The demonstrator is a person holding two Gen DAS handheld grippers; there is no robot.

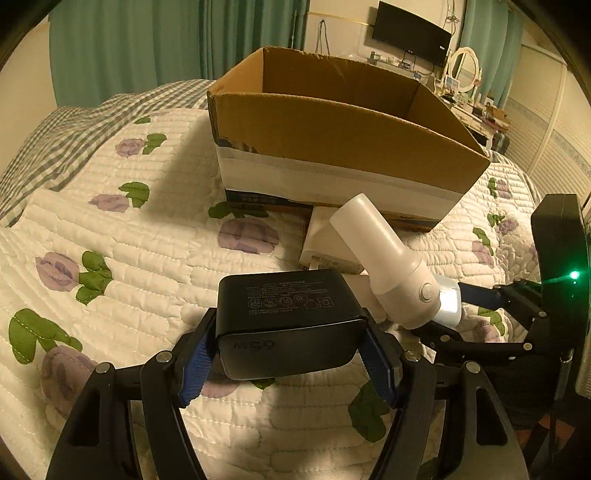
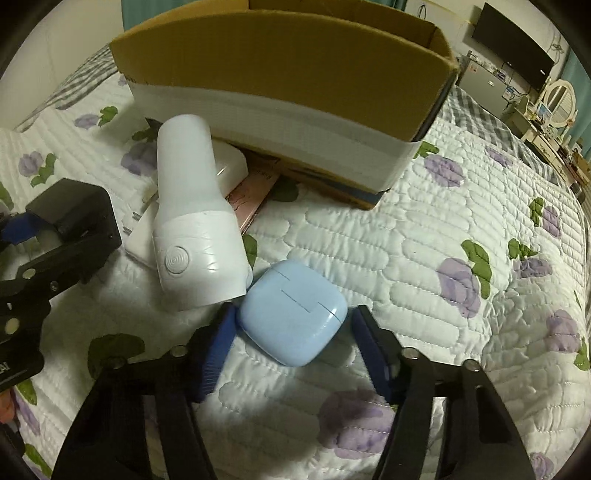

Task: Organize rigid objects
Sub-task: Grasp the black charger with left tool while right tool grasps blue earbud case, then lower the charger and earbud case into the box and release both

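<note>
My left gripper [image 1: 288,354] is shut on a black power adapter [image 1: 284,321] and holds it above the quilt; it also shows at the left of the right wrist view [image 2: 70,218]. My right gripper [image 2: 295,332] is open around a light blue earbud case [image 2: 293,314] lying on the quilt, with a gap to the right finger. A white flashlight-shaped device [image 2: 195,221] lies beside the case, leaning toward the open cardboard box [image 2: 280,74]. In the left wrist view the white device [image 1: 388,266] lies in front of the box [image 1: 332,136], with the right gripper behind it.
A flat white box [image 1: 325,243] and a pink booklet [image 2: 251,199] lie under the white device at the foot of the cardboard box. A floral quilt [image 2: 443,229] covers the bed. A dresser with mirror [image 2: 557,99] and a wall TV [image 1: 410,33] stand beyond.
</note>
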